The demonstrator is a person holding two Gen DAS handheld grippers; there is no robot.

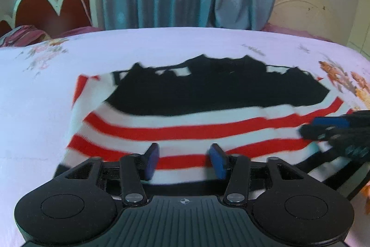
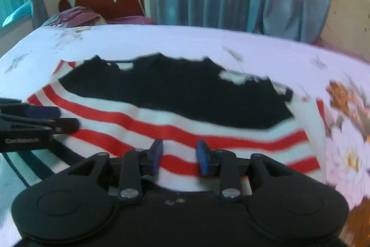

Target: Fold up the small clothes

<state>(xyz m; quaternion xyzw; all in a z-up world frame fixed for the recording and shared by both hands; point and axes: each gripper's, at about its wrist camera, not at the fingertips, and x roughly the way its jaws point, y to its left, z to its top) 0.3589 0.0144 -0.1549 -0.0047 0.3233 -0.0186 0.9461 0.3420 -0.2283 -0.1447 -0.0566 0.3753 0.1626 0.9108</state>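
- The left gripper (image 1: 185,160), black with blue pads, is hovering over the near hem, jaws standing apart, gripping nothing.
- The right gripper (image 2: 179,157) is hanging narrower, also empty.
- The red-and-white striped garment with a black upper part (image 1: 185,122) is lying flat on the pale floral bedsheet (image 1: 34,108).

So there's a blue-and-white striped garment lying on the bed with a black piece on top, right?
Not quite: the stripes on the garment are red and white, not blue, as the left wrist view shows. It does lie on the bed, with the black piece on top.
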